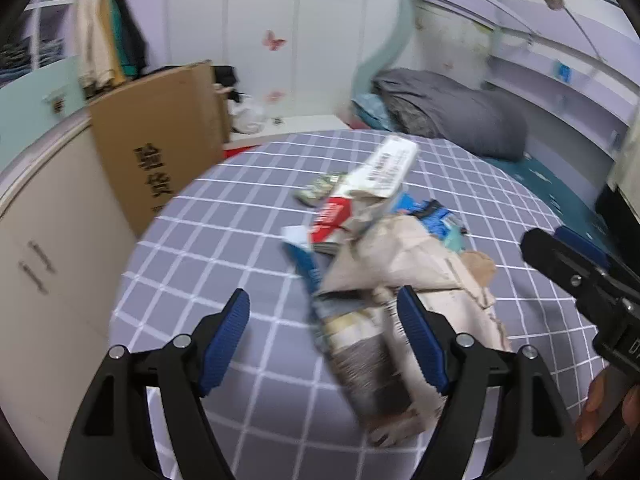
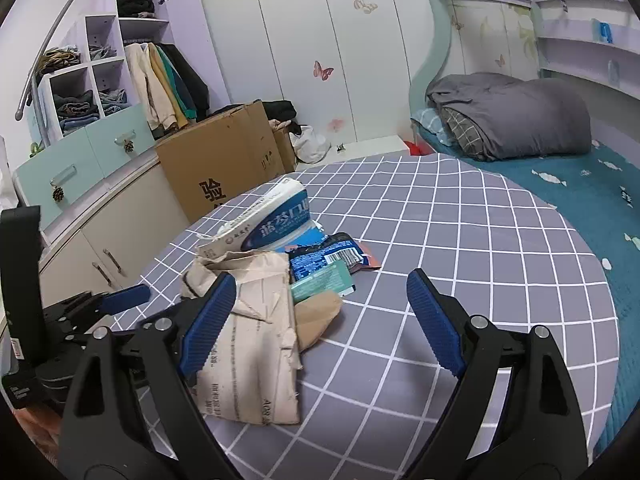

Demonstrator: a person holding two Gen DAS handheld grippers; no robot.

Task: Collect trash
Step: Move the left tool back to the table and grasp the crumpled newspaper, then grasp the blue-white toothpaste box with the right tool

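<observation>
A pile of trash lies on the grey checked bedsheet [image 2: 440, 240]: a crumpled beige paper bag [image 2: 256, 344], a white and blue box [image 2: 276, 216], blue wrappers [image 2: 324, 258] and a teal packet [image 2: 320, 286]. In the left wrist view the paper bag [image 1: 404, 256], the white box [image 1: 384, 168], a red and white packet [image 1: 332, 216] and a flattened grey carton [image 1: 372, 364] show. My left gripper [image 1: 324, 308] is open just above the near edge of the pile. My right gripper [image 2: 320, 292] is open and empty, to the right of the pile.
A large cardboard box [image 2: 220, 168] stands left of the bed, by low cabinets [image 2: 112, 240]. A folded grey duvet [image 2: 516, 116] lies at the bed's far end on a teal sheet [image 2: 592, 208]. White wardrobe doors [image 2: 320, 40] stand behind.
</observation>
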